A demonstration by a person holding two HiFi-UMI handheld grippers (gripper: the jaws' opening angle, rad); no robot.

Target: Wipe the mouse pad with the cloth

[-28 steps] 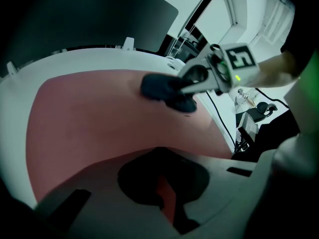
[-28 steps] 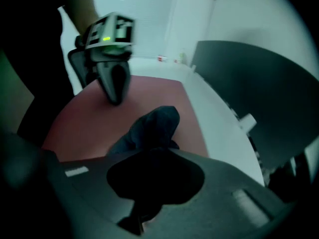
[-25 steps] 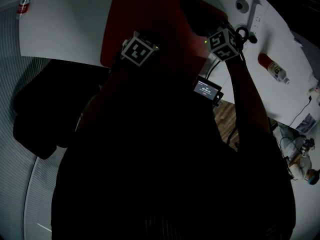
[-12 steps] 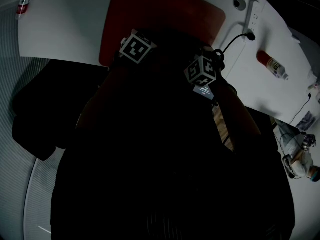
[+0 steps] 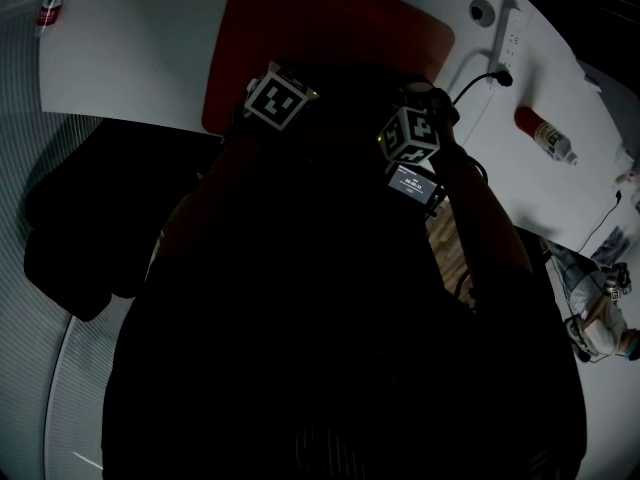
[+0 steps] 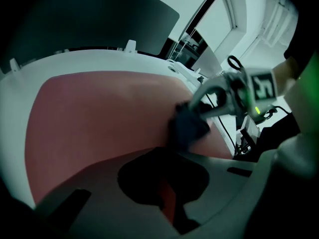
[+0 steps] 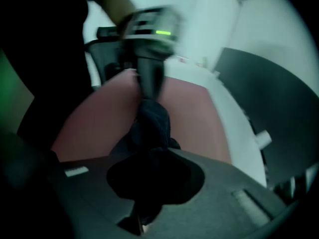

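Note:
The red mouse pad [image 5: 320,28] lies on the white table [image 5: 120,58]. My right gripper [image 7: 144,205] is shut on a dark cloth [image 7: 149,126] that hangs from its jaws onto the pad [image 7: 192,113]. In the left gripper view the cloth [image 6: 187,128] rests near the pad's right side, under the right gripper [image 6: 195,112]. My left gripper [image 6: 167,199] stands at the pad's near edge with its jaws shut and tips down on the pad [image 6: 99,113]. In the head view only the marker cubes show, left [image 5: 275,100] and right [image 5: 410,133].
A power strip [image 5: 512,33] with a plugged-in cable [image 5: 500,76] and a red-capped bottle [image 5: 545,136] lie right of the pad. Another bottle [image 5: 48,6] lies at the far left corner. A dark chair [image 5: 70,238] stands left of me.
My right gripper has drawn the cloth from the pad's far right side back toward me. The left gripper has stayed in place.

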